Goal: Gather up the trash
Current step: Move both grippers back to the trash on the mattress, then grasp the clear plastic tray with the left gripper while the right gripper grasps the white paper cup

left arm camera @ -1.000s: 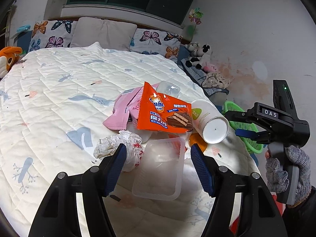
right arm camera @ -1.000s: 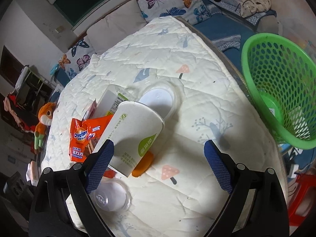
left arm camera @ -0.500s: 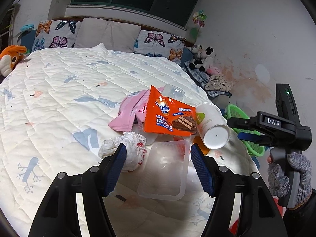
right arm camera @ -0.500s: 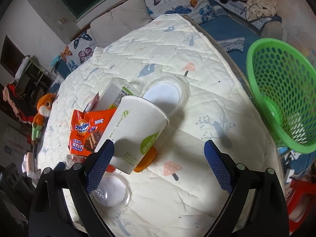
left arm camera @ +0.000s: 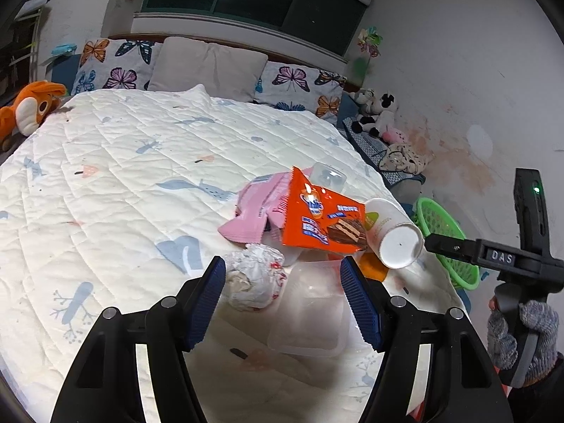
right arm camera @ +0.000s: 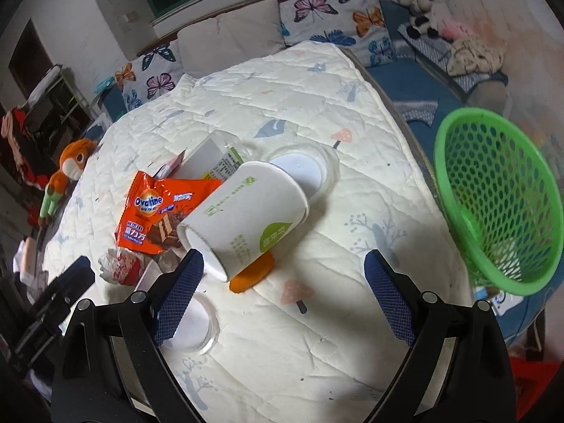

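Trash lies heaped on the bed's quilt: a white paper cup on its side, an orange Ovaltine wrapper, a pink wrapper, a crumpled white paper ball, a clear plastic tray, round clear lids and an orange piece under the cup. My left gripper is open, hovering just before the paper ball and tray. My right gripper is open, just short of the cup's base. The cup also shows in the left wrist view.
A green mesh basket stands off the bed's right edge; it also shows in the left wrist view. Pillows line the headboard. An orange plush toy lies at the bed's left. Stuffed animals sit by the right wall.
Both grippers have tilted up and drawn back a little, so the trash sits lower and slightly farther in each view. Nothing was taken hold of; the trash has not moved.
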